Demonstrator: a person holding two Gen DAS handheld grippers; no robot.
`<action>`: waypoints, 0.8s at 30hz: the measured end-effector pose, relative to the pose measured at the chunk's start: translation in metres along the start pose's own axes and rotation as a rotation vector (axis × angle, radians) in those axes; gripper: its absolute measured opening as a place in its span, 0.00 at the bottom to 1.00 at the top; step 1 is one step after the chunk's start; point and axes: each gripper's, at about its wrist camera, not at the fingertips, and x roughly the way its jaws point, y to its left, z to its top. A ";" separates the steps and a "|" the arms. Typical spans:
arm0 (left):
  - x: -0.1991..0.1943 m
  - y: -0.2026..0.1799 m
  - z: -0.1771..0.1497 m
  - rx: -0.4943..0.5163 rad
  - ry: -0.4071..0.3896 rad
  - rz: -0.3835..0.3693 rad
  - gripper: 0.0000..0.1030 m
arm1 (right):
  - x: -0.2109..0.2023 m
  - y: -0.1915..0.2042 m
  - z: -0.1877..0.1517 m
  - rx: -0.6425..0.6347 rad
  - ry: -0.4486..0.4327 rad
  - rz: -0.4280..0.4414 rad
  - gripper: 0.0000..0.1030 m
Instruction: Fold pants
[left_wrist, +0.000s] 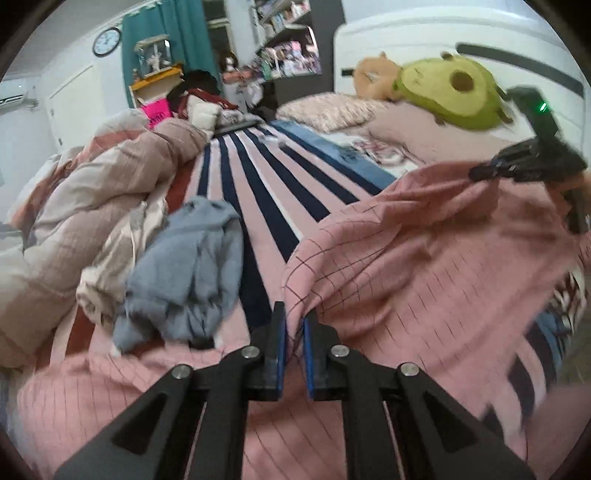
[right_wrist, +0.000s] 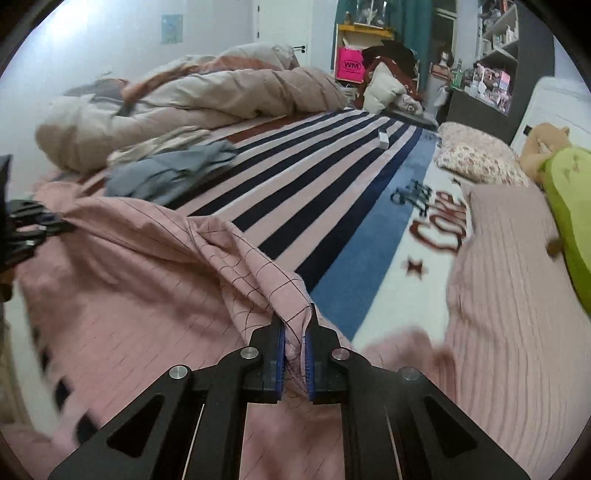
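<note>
Both tongs clamped tight on the far edge of the pink checked pants spread over the striped bed, left gripper and right gripper well apart, thin bites, risking slipped cloth and a crooked fold.

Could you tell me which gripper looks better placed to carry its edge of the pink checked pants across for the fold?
Probably the right gripper: it is shut on a bunched edge of the pink checked pants. The left gripper also pinches the fabric, with the grey garment close beside it.
</note>
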 end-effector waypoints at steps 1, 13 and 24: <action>-0.003 -0.005 -0.007 0.002 0.016 -0.010 0.06 | -0.013 0.006 -0.013 0.014 0.009 0.010 0.03; -0.031 -0.032 -0.065 0.044 0.169 -0.139 0.49 | -0.039 0.032 -0.120 0.136 0.181 0.022 0.07; 0.012 -0.066 -0.026 0.082 0.110 -0.285 0.37 | -0.020 0.050 -0.102 -0.052 0.178 -0.080 0.07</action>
